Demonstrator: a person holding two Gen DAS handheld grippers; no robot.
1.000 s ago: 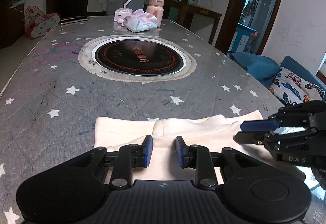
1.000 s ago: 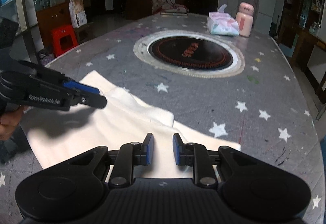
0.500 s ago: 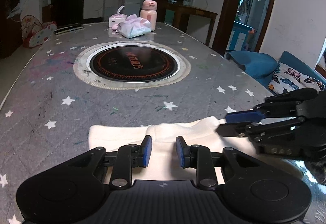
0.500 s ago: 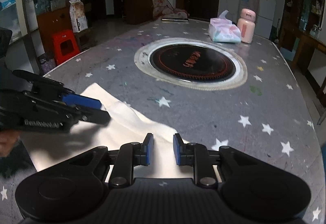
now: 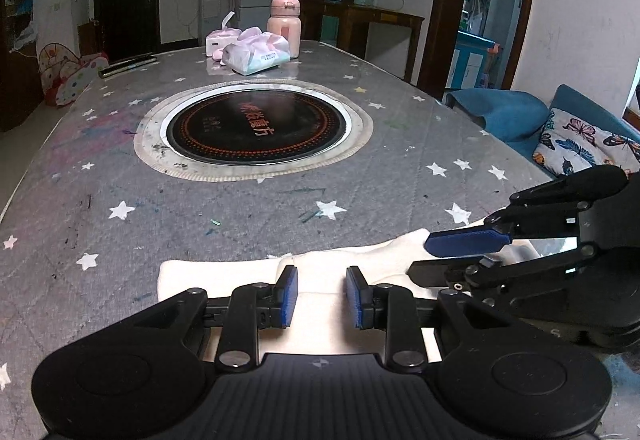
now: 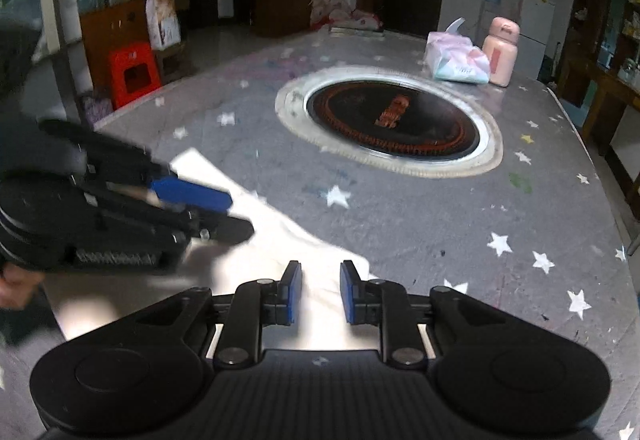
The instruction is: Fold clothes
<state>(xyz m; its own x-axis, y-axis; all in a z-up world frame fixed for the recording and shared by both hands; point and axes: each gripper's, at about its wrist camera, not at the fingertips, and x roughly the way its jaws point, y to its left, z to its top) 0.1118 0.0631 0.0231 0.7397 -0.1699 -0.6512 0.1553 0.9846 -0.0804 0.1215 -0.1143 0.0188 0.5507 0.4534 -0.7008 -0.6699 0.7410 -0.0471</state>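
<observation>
A cream-white folded garment (image 5: 224,272) lies flat near the front edge of the grey star-patterned table (image 5: 120,167). My left gripper (image 5: 322,298) hovers over its middle, blue pads a narrow gap apart with only flat cloth showing beneath. The right gripper (image 5: 440,258) reaches in from the right over the garment's right end. In the right wrist view the garment (image 6: 288,236) spreads to the left, and my right gripper (image 6: 316,292) is above its near corner, narrowly open and pinching nothing. The left gripper (image 6: 228,213) appears blurred at the left, over the cloth.
A round black hotplate (image 5: 256,127) is set into the table's middle. Tissue packs (image 5: 256,53) and a pink bottle (image 5: 285,25) stand at the far end. A blue sofa with a butterfly cushion (image 5: 580,143) borders the right side. A red stool (image 6: 134,73) stands beyond the left edge.
The two grippers have drawn closer together over the garment, and each looms larger in the other's view. Both jaw gaps look the same. The cloth lies as before.
</observation>
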